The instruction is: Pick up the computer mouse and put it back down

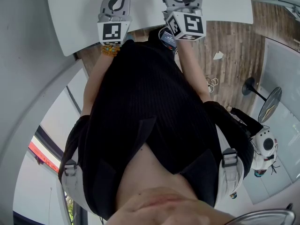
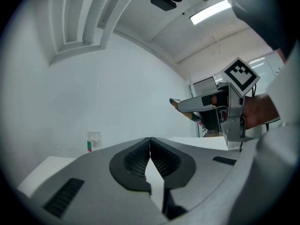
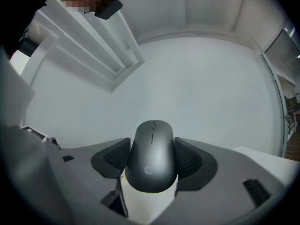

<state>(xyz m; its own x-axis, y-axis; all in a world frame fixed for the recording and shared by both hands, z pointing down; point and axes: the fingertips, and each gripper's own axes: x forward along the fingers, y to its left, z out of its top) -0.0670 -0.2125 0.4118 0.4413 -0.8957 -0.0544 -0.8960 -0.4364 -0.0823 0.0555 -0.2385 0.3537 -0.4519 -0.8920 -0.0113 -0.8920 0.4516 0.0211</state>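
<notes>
Your black ribbed top (image 1: 150,107) fills most of the head view, and beyond it your two arms reach out over the white surface (image 1: 79,18), each holding a gripper with its marker cube turned up toward the camera. On your right, the right gripper (image 3: 152,149) is clenched on the computer mouse (image 3: 151,161): the dark grey mouse sits lengthwise between the two ribbed black pads, one pad pressed against each flank, with its scroll wheel pointing away from the camera and its small logo facing up. Behind the mouse you see only the pale wall and ceiling, so the gripper is tilted upward. From the left gripper view, that right gripper appears off to the side, held above the surface, its marker cube (image 2: 240,74) on top. Your left gripper (image 2: 150,142) is clamped shut with nothing in it, its two pads meeting along a thin line at the tips. Farther back on the surface, near the wall, stands a small clear bottle (image 2: 93,141) with a green label, well apart from both grippers. A beaded bracelet (image 1: 110,50) shows on your left wrist, and wooden floor (image 1: 229,46) lies beyond the surface's edge on your right
</notes>
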